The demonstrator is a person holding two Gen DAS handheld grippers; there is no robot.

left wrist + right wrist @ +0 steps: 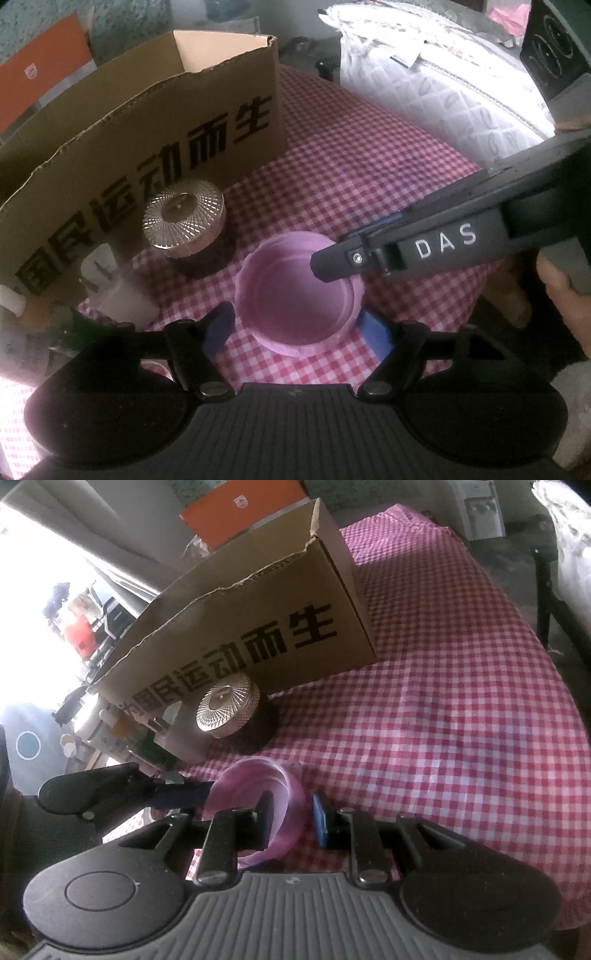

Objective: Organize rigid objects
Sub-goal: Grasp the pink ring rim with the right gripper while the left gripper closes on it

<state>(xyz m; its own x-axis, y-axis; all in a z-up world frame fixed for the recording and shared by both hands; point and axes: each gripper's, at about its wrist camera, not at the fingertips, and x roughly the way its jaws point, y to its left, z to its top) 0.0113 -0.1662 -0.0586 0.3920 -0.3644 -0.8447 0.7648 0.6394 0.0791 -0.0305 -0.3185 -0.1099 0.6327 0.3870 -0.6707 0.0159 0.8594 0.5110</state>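
Observation:
A pink round lid-like cup (299, 291) lies open side up on the red checked tablecloth (351, 158). My left gripper (299, 332) is open, its blue-padded fingers on either side of the cup's near rim. My right gripper (291, 818) straddles the cup's right wall (291, 797), one finger inside and one outside, with a gap still showing; it reaches in from the right in the left wrist view (334, 262). A jar with a shiny gold patterned lid (184, 221) stands beside the cup, against a cardboard box (147, 147).
The open cardboard box (258, 620) with black characters stands on the cloth behind the jar (227, 710). A white plug adapter (110, 288) lies left of the cup. A white quilted bag (436, 81) sits at the back right. The table edge runs at the left.

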